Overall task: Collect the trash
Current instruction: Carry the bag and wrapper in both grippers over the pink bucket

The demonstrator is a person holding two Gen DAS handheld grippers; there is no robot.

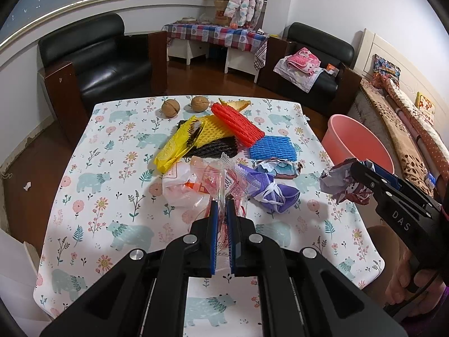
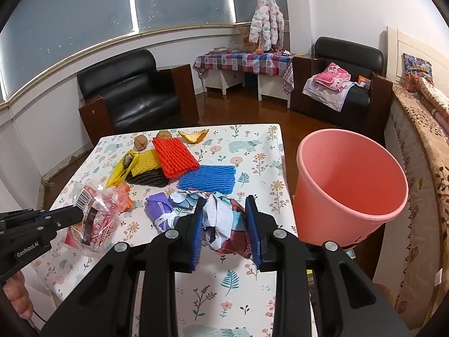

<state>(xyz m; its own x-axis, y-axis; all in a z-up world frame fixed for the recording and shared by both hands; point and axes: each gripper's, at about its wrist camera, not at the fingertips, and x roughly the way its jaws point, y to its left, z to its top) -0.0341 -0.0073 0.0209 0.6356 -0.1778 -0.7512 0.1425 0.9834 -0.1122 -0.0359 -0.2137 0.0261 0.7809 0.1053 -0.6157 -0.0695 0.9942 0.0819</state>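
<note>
Trash lies scattered over the far half of the desk [image 1: 92, 196], which wears a cloth printed with bears and flowers. We see the left tool [image 1: 220, 210] pinched tight on a clear plastic wrapper [image 1: 224, 179] with red print and a barcode, its blue pads nearly meeting through the thin film. We see the right tool [image 2: 226, 219] clamped on a crumpled paper wad [image 2: 221, 224] of white, dark red and blue, the pads pressing it from both sides; the wad is lifted near the desk's right edge, just beside the pink bucket [image 2: 350, 196]. That bucket stands off the desk's right side, its mouth tilted toward the right wrist camera.

On the cloth we count a red foam net [image 1: 238, 125] lying across a yellow foam net [image 1: 213, 129], a black foam net [image 1: 213, 148] under them, and a blue foam net [image 1: 272, 147] to the right, close by. A yellow bag [image 1: 174, 148] leans at the left of that heap. Nearer us sit a purple wrapper [image 1: 266, 188] and a white bag [image 1: 179, 188]. Two walnuts [image 1: 185, 105] and a piece of orange peel [image 1: 235, 104] rest by the far edge.

A person's hand [image 1: 404, 280] grips the right tool's handle. Black armchairs [image 1: 109, 64] stand beyond the desk.
</note>
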